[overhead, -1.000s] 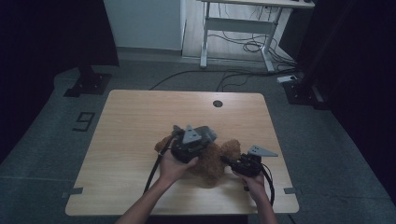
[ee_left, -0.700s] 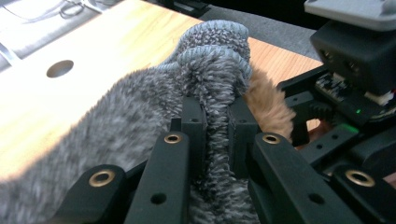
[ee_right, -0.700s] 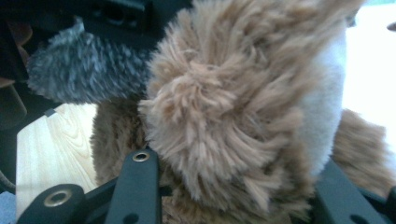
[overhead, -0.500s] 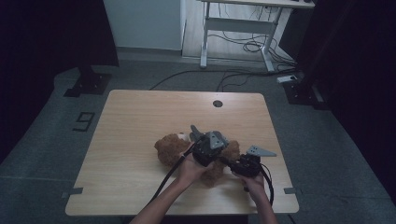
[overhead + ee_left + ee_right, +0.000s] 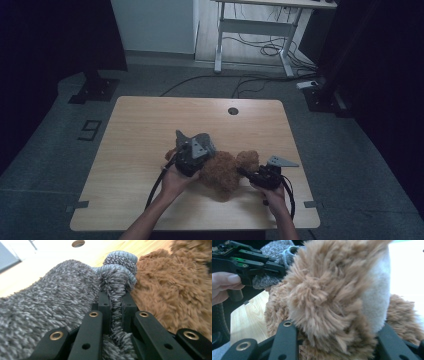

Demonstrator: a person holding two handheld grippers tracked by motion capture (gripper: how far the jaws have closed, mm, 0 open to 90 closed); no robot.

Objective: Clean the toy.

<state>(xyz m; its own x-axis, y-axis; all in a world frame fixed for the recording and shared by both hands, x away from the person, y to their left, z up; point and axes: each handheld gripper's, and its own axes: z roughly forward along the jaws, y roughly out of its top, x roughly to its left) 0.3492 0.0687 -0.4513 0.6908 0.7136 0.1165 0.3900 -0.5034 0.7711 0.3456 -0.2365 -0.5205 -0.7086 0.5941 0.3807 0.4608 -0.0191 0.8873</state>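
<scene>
Claws (image 5: 186,152) low over plush toy (image 5: 223,170)

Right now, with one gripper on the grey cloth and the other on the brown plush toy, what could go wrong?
1. The left gripper pinches only a thin fold of the grey fuzzy cloth; a pull may let it slip out.
2. The right gripper grips the plush toy mostly by its long fur, so the toy could shift or twist.
3. The toy lies near the table front edge and may be dragged off.
</scene>
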